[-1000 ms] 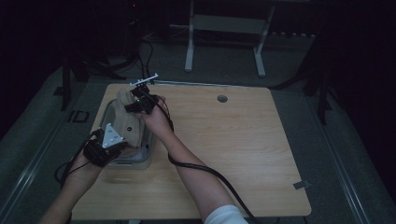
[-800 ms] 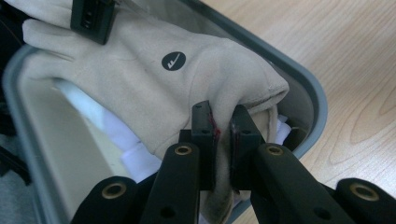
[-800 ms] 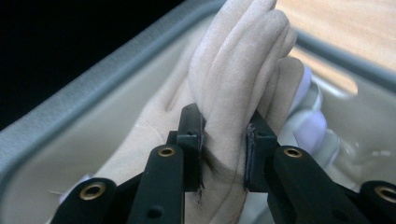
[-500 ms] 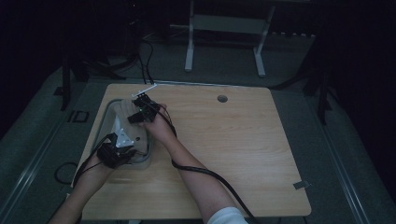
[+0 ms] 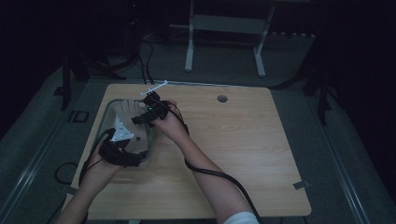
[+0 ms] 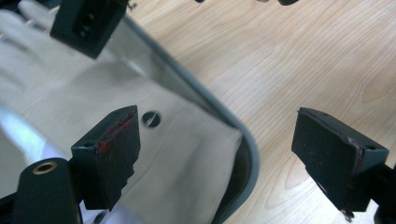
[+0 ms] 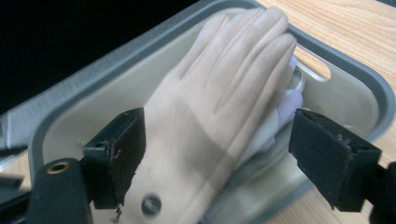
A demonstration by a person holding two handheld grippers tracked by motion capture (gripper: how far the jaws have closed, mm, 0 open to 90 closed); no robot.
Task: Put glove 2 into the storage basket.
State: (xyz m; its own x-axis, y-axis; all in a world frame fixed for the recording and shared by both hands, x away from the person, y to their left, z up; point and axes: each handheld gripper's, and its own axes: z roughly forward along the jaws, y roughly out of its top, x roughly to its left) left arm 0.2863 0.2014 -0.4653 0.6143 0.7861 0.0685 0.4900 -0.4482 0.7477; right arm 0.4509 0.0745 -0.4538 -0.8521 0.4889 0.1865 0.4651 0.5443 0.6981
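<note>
Two hand-held grippers work over a grey tray (image 5: 103,122) at the left part of a wooden table (image 5: 243,154). The left gripper (image 5: 122,136) is held low over the near end of the tray, the forearm rising from the table's near left corner. The right gripper (image 5: 145,108) reaches across from the near edge, its forearm slanting leftward, and sits over the tray's far end.

In the left gripper view, the left gripper (image 6: 233,144) has its jaws spread wide with nothing between them; one jaw hangs over the beige glove (image 6: 154,158), the other over bare wood beyond the tray's rounded rim (image 6: 250,154). The other gripper's jaw shows ahead at top left.

In the right gripper view, the right gripper (image 7: 219,154) also stands parted and unloaded, straddling the beige glove (image 7: 210,107), which lies flat inside the tray with fingers pointing away from the jaws. A paler cloth item (image 7: 289,100) lies just beside the glove, partly under it. The tray's handle slot (image 7: 312,65) lies beyond the fingertips. Open tabletop extends to the right of both grippers.
</note>
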